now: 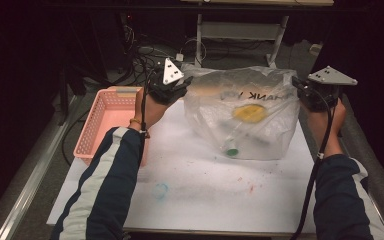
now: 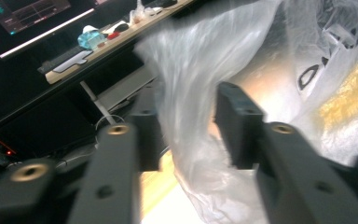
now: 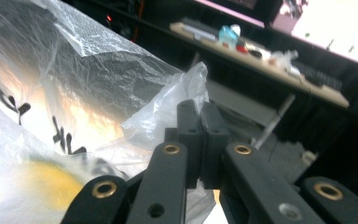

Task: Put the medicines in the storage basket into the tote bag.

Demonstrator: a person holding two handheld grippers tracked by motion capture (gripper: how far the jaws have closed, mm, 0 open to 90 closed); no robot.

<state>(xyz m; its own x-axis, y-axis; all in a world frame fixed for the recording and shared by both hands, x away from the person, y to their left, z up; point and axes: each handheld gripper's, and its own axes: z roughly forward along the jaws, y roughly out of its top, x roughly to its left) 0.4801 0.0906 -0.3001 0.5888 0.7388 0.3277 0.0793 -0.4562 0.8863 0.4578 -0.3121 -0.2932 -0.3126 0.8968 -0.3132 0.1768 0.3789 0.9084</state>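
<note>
Dark room around a white table (image 1: 190,200), paint smudges on it, cables on the floor behind, a desk with clutter in the far background. Pink basket (image 1: 105,125) sits at the table's left edge, near my left wrist.

Clear plastic bag (image 1: 245,117) with black lettering stands on the far middle of the table, stretched between my two grippers. Inside it I see something yellow (image 1: 250,112) and a green-capped item (image 1: 231,151) lower down; can't tell what they are.

Left gripper (image 1: 180,89) is at the bag's upper left corner. In the left gripper view its jaws stand partly apart, with a fold of bag film (image 2: 191,116) hanging between them; the pads don't look pressed on it, so I read it as loose, not held. Right gripper (image 1: 300,90) is at the bag's upper right corner. In the right gripper view the jaws are closed tight together with the bag's edge (image 3: 186,88) bunched right at the tips, so I judge it's pinching the film there.

Key relation: the bag's mouth runs left to right across the table, its long axis lying between the two grippers. From the left gripper the bag lies toward the table's middle, film already in the gap. Both hands are equally near. My guess: with the right side holding, the left either regrips or lets that corner drop.
</note>
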